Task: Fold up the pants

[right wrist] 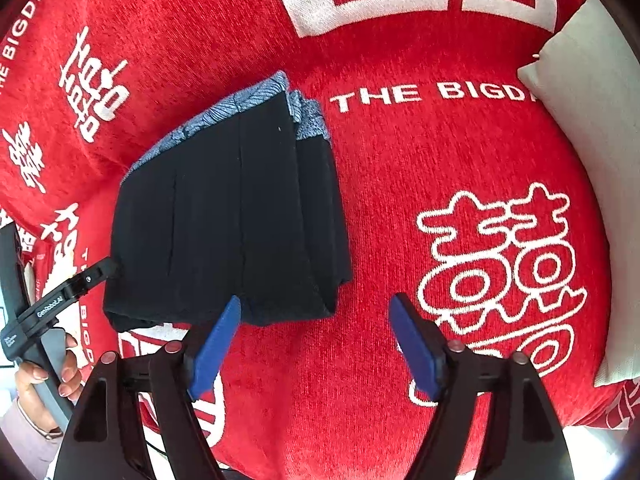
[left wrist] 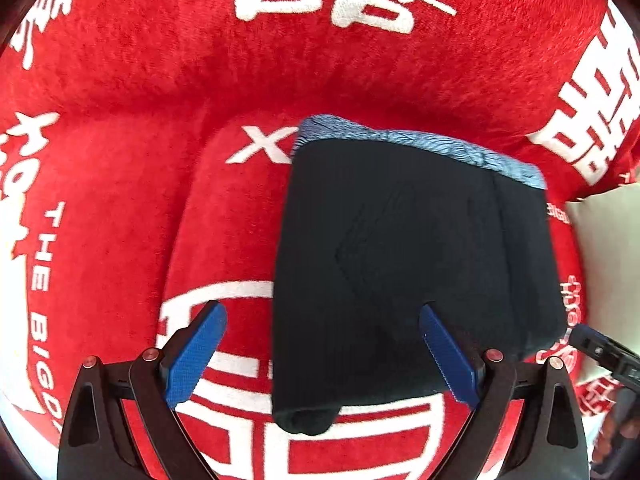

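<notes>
Both the left gripper [left wrist: 322, 346] and right gripper [right wrist: 316, 342] are held wide apart (nothing gripped) above the folded pants [right wrist: 228, 220] laid ahead on the red blanket [right wrist: 400, 180].

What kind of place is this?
Probably a home, on a bed or sofa: a soft red blanket with white wedding characters, a pale cushion at its edge, and folded dark pants.
</notes>
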